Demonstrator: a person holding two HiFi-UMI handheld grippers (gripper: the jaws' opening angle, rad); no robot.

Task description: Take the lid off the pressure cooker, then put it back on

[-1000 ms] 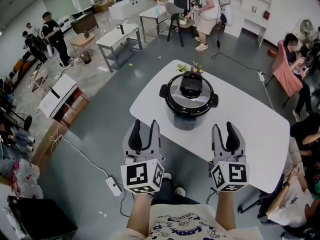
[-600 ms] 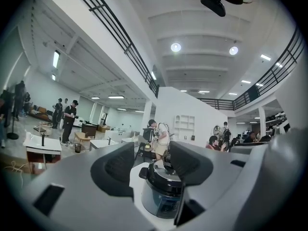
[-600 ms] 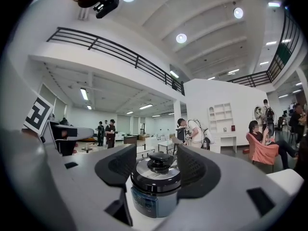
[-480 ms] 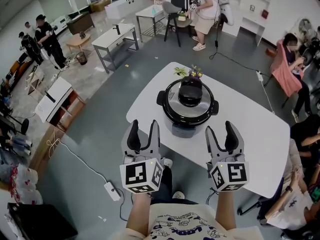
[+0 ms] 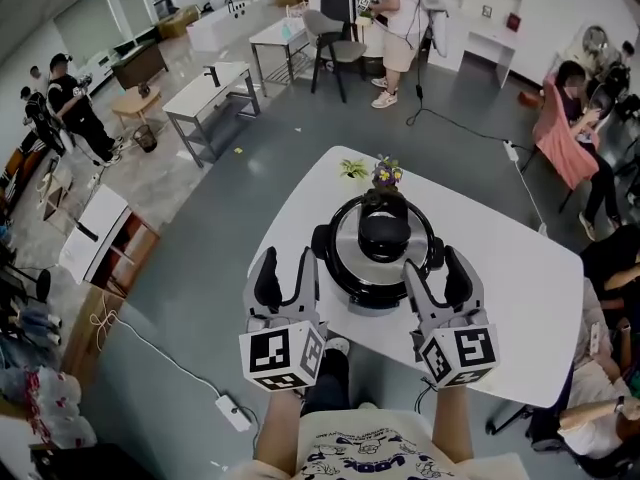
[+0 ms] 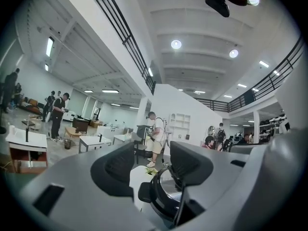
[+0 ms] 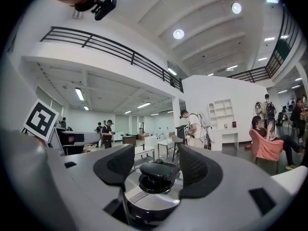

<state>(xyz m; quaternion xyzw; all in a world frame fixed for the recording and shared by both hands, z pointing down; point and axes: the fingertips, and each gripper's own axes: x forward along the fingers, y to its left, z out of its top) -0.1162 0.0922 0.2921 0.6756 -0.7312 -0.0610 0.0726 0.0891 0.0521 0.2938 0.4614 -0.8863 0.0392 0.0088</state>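
Claws level at the near edge of the white counter, as seen from my remote station. My left claw has its jaws spread wide, having just been opening, and it holds nothing. In the left gripper view the gap between them frames the left side handle of the pressure cooker, which lies beyond the tips. My right claw is likewise parted, its jaws having just been opening, with no pad pressing on anything. In the right gripper view the black knob of the lid shows through the gap, farther ahead than the tips. In the head view that claw's inner finger overlaps the cooker's right rim, and I cannot tell whether it touches. The cooker stands between and just past the two claws, near the counter's front edge. Its silver lid is seated on the pot, with the knob at centre and black handles sticking out at either side. Behind the cooker, toward the counter's far end, sit a small pot of purple flowers and a green sprig beside it. Beyond lies grey floor, then smaller tables, a dark chair and a standing person in shorts. A seated person in pink is at far right.
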